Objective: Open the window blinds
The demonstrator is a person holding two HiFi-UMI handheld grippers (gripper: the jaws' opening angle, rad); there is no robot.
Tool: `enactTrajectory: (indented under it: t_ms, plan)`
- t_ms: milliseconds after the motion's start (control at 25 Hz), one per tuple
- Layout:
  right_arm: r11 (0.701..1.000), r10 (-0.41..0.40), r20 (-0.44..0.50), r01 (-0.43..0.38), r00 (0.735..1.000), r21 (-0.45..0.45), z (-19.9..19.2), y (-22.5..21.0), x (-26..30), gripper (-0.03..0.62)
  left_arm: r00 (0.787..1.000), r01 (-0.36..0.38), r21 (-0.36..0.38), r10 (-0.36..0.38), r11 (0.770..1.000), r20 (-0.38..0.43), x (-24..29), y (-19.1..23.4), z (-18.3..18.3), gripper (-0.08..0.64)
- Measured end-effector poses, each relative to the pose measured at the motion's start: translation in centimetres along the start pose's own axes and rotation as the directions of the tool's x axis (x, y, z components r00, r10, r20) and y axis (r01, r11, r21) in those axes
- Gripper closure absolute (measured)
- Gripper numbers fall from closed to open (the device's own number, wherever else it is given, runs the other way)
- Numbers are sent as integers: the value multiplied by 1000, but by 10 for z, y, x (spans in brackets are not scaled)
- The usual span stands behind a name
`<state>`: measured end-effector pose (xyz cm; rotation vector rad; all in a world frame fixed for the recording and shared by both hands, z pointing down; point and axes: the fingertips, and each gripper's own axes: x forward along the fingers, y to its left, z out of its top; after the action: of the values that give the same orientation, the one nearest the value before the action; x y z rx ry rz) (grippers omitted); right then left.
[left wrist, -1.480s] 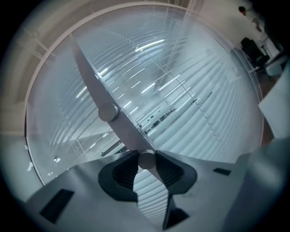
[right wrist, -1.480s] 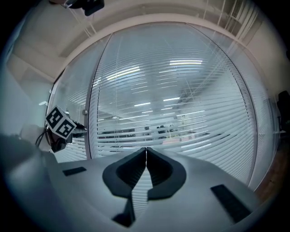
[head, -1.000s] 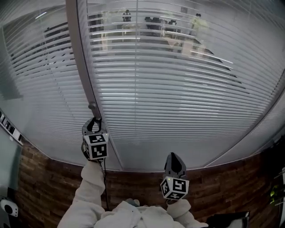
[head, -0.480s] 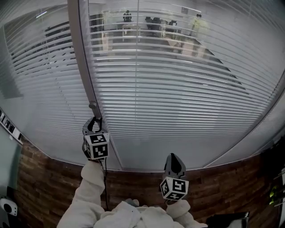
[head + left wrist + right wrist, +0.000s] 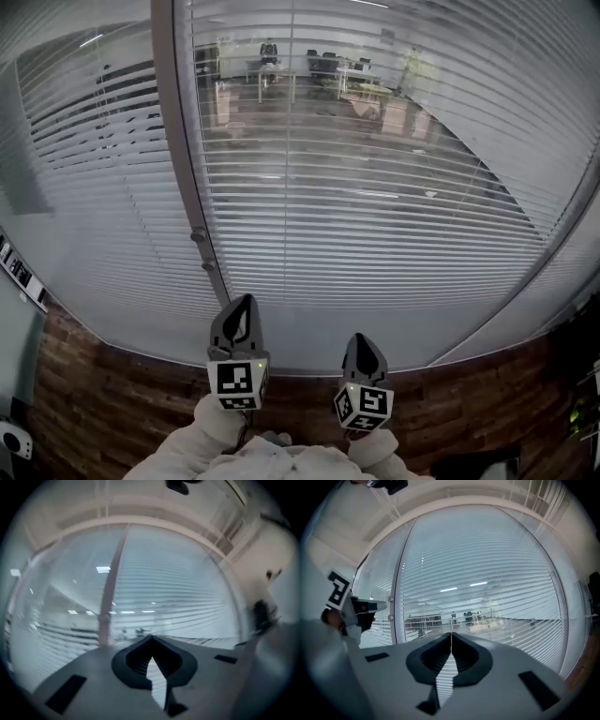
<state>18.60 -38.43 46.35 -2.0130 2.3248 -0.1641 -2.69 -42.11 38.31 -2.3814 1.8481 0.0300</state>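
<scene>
Blinds (image 5: pixel 375 187) ahead look tilted open; left gripper (image 5: pixel 246 302) just closed on nothing, right gripper (image 5: pixel 364 339) pressed together empty. Both parked clear, likely done.

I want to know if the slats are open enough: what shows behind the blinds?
Through the blinds an office room shows: desks and chairs and open floor. The slats cover it in thin strips, so details are unclear.

The head view looks from above, forward and down, close onto the window blinds (image 5: pixel 375 187) and the upright frame post (image 5: pixel 183 159). Both gripper views look level along their own jaws at those same blinds, the post left of centre in each
</scene>
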Motion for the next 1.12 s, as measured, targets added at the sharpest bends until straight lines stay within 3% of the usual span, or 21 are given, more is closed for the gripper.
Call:
enactTrajectory:
  t_ms: [80,120,240,440,760,1120]
  plan:
    - [1000,18,-1,-18,1000,0,-1,5,-3,578,979,178,-184,-193,967,-63,-13,-55,-25,560]
    - [1000,27,-4,-27,1000,-2,-1,8,-4,578,966,212,-229,-239,950,-96,-19,-75,-37,560]
    - [999,49,-9,-49,999,-5,-1,12,-12,578,946,240,-257,-285,936,-153,-37,-115,-55,560]
    - [998,60,-28,-60,998,-5,-7,12,-17,578,940,271,-246,-311,931,-140,-41,-132,-54,560]
    - [997,72,-34,-72,997,-9,-3,13,-22,578,948,242,-254,-284,936,-144,-42,-125,-50,560]
    - [995,93,-48,-94,995,-38,-4,12,-26,578,942,251,-250,-295,935,-159,-48,-141,-54,560]
